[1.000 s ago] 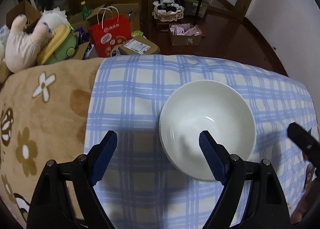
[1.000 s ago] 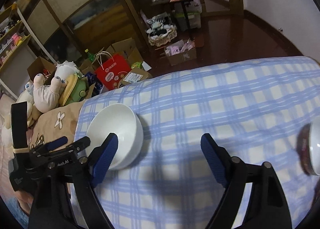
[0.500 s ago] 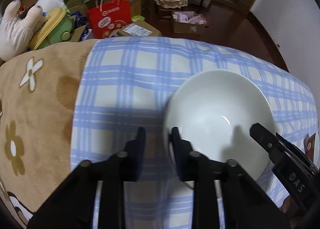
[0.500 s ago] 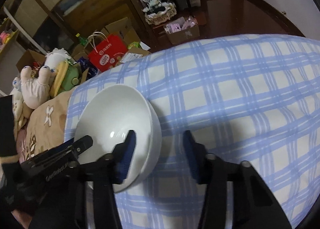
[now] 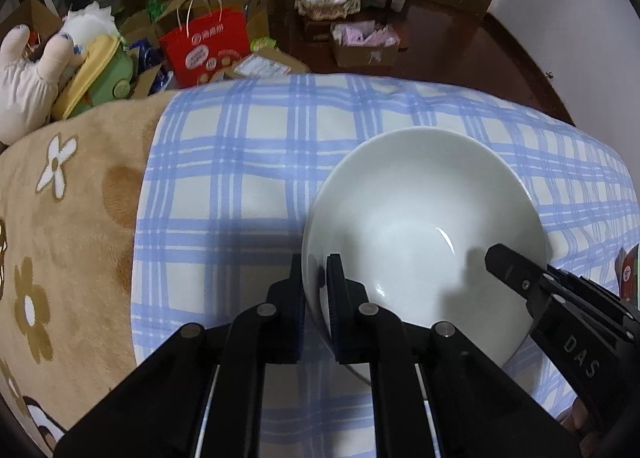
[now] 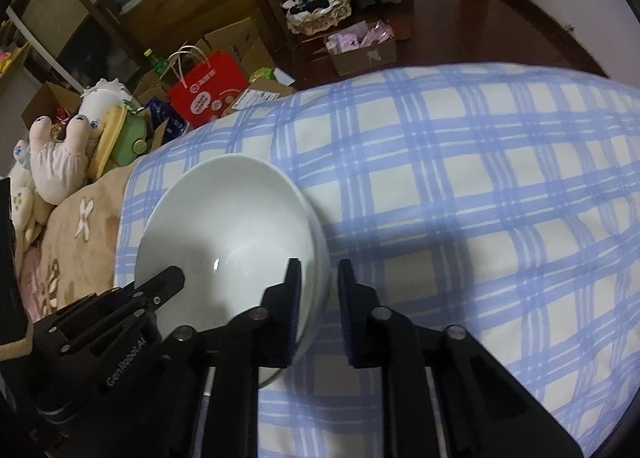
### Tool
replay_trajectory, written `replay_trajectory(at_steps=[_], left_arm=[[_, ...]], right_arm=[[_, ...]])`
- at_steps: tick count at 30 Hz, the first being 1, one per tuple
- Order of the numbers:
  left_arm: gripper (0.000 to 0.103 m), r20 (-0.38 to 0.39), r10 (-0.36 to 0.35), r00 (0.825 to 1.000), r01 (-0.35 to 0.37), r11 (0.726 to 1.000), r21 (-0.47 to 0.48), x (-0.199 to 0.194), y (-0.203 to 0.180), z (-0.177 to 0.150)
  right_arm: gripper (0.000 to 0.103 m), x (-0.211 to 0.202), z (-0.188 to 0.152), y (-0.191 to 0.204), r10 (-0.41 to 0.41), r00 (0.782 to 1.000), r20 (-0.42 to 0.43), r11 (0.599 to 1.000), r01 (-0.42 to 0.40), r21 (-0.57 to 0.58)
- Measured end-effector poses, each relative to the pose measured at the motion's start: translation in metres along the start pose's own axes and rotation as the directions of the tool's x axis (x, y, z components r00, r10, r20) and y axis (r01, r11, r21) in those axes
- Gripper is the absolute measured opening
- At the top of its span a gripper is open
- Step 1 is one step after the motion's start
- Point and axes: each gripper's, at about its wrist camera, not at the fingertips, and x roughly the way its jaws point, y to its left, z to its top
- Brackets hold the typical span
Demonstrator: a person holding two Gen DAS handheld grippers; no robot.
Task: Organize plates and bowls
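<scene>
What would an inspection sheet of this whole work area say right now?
Surface: blue checked cloth beside a tan flowered blanket.
Job's things: white bowl upright on the cloth; a second rim below it suggests stacked bowls.
Clutter: a red-patterned dish just shows at the cloth's right edge.
Grippers: left hand-held gripper has just closed on the bowl's left rim; right hand-held gripper has just closed on its right rim.
Cables: nothing seen.
Surroundings: red paper bag, plush toys, cardboard boxes, dark wooden floor.
</scene>
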Motion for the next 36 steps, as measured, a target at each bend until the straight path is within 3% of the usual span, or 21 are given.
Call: replay_trajectory(at_steps=[4,16,36], left_arm=[[0.010,0.042,0.021,0.999,-0.022,1.000,0.021,-0.005,-0.004,-0.011],[0.010,0.027,-0.058,0.998,0.059,0.998,-0.018,-0.031,-0.005,-0.024],[0.011,0.027,-0.128,0.991,0.126,0.990,0.058,-0.087,-0.089,-0.061]], right_arm=[[0.013,-0.002,-0.005,0.002,-0.022,1.000,0.012,1.000,0.022,-0.010],[0.011,-0.029,-0.021,0.000,-0.035,0.998,0.060,0.997,0.039,-0.068],[0.012,-0.120,-0.054,-0.064,-0.080,0.987,0.139,0.997,0.083,-0.012]])
